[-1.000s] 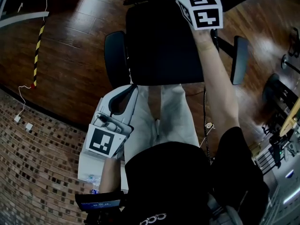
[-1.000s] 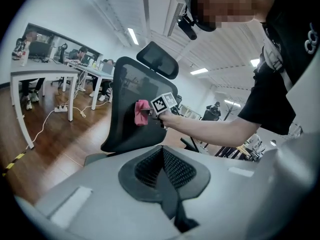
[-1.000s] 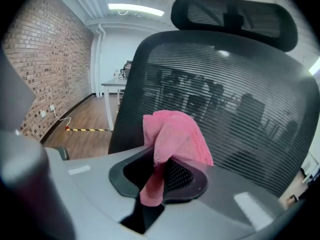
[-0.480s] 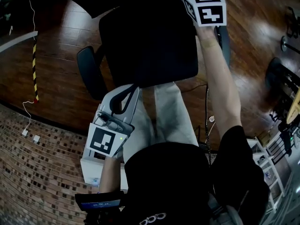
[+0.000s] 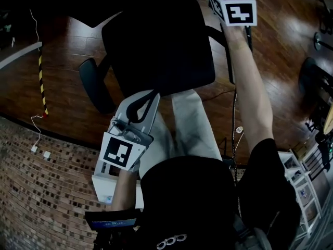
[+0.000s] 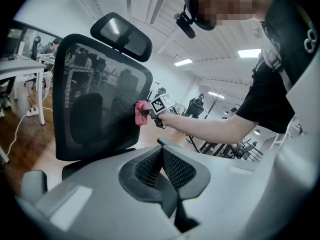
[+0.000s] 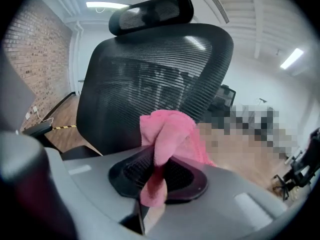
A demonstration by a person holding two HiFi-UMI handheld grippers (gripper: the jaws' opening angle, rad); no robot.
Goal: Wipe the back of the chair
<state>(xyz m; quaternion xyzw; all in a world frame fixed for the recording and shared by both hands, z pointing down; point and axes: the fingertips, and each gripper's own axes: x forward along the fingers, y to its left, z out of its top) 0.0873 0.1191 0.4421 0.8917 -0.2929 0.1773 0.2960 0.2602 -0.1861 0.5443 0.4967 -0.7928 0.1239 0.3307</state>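
Note:
A black mesh office chair (image 5: 156,40) stands before me, with its back (image 6: 100,104) and headrest (image 6: 122,34) upright. A pink cloth (image 7: 167,131) is clamped in my right gripper (image 7: 155,159), which is shut on it. From the left gripper view the cloth (image 6: 141,112) rests against the right edge of the mesh back, at mid height. In the head view only the right gripper's marker cube (image 5: 233,6) shows, at the top right by the chair. My left gripper (image 5: 145,99) hangs low near my legs, shut and holding nothing, with its jaws (image 6: 161,151) pointing at the chair.
An armrest (image 5: 93,85) sticks out to the chair's left. Yellow-black tape (image 5: 41,72) and a white cable (image 5: 36,124) lie on the wooden floor beside a brick-patterned surface (image 5: 41,191). Desks (image 6: 15,69) stand left of the chair. White shelving (image 5: 302,181) is at my right.
The chair has swivelled and shifted left in the head view, its left armrest swinging down and outward. My right gripper has moved slightly right with the cloth. The left gripper has barely moved.

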